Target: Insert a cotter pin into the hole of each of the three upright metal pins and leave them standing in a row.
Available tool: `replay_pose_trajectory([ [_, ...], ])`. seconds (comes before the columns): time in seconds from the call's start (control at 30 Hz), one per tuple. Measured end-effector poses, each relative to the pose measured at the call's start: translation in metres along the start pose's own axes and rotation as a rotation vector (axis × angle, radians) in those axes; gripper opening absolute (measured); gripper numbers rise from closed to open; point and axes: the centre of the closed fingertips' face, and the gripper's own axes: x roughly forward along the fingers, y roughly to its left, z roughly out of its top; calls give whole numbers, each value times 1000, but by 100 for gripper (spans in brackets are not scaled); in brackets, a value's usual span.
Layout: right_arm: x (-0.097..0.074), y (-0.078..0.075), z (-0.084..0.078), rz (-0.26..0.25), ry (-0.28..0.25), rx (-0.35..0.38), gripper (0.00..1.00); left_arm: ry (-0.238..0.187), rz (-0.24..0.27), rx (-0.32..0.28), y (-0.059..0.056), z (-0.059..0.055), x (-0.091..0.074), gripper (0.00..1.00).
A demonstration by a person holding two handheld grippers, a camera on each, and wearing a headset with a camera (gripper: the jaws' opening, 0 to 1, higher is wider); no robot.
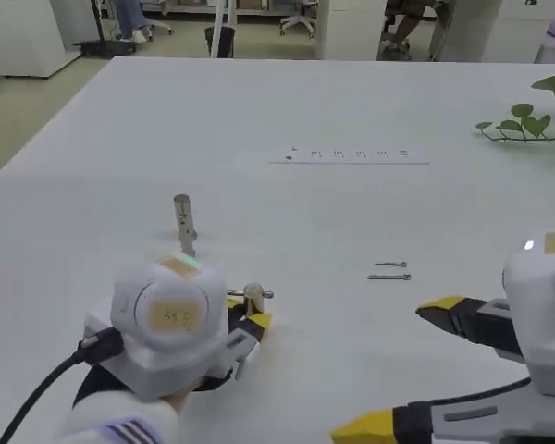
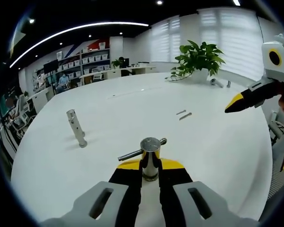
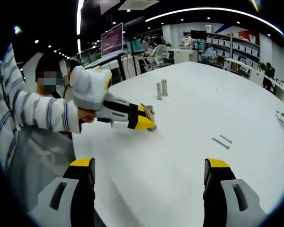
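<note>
My left gripper (image 1: 248,319) is shut on an upright metal pin (image 2: 150,152) standing on the white table (image 1: 351,222). A cotter pin (image 2: 132,153) runs through this metal pin's hole and sticks out to the left. Two more metal pins (image 1: 183,220) stand close together farther back, also seen as the metal pins (image 3: 161,89). Two loose cotter pins (image 1: 388,271) lie side by side on the table to the right. My right gripper (image 1: 393,370) hovers open at the lower right with nothing between its jaws; its yellow fingertips (image 3: 216,163) stand wide apart.
A white strip with small marks (image 1: 351,155) lies across the middle of the table. A potted plant (image 1: 532,120) sits at the far right edge. The person's striped sleeve (image 3: 42,113) reaches in behind the left gripper.
</note>
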Motion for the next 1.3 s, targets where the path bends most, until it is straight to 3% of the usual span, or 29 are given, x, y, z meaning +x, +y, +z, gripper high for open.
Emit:
replay_pose_trajectory([
  [0.3, -3, 1, -1, -9, -5, 4, 97, 1, 15, -4, 0, 0, -3, 11],
  [0.43, -5, 3, -1, -7, -9, 4, 97, -27, 32, 13, 2, 7, -8, 18],
  [0.5, -5, 3, 0, -10, -12, 1, 97, -17, 12, -6, 0, 5, -8, 23],
  [0.87, -8, 3, 3, -19, -24, -3, 97, 39, -35, 10, -1, -10, -26, 34],
  [1.0, -11, 2, 4, -24, -28, -2, 97, 49, -20, 20, 12, -11, -35, 36],
  [1.3, -16, 0, 7, -33, -40, -1, 97, 15, 52, 35, 51, 4, -55, 35],
])
